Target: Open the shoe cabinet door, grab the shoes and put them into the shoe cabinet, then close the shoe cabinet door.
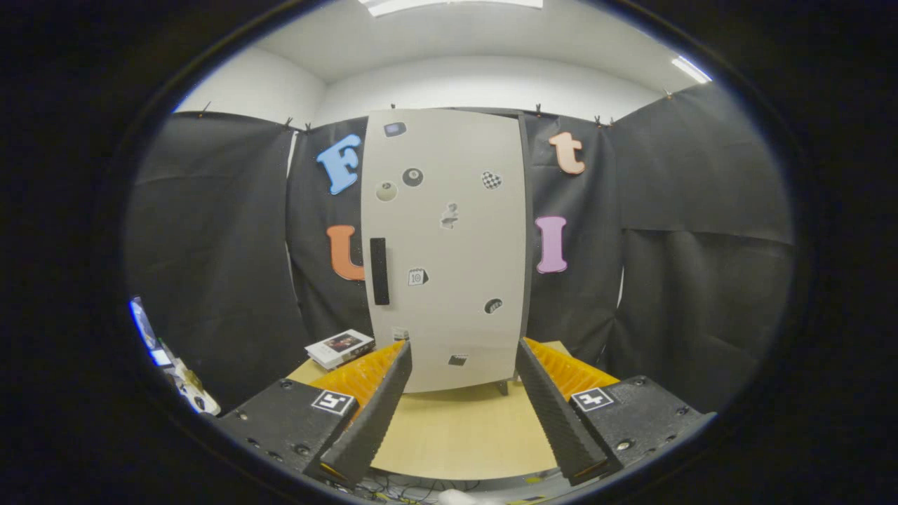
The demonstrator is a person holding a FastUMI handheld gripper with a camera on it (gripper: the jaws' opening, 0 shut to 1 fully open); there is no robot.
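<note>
Straight ahead of our gripper (463,351), fingers spread wide and empty, stands the closed cabinet door (449,245); its upright handle (379,271) sits left of door centre.

This is a recording booth set up in a lab or office room, not a home. Black cloth (210,231) hangs clipped on every side of a pale cabinet (449,245) with stickers on its door, and plain white walls (463,84) and ceiling strip lights (691,69) show above the cloth. The cabinet stands on a light wooden table (456,435), with loose cables below the table's near edge.
</note>
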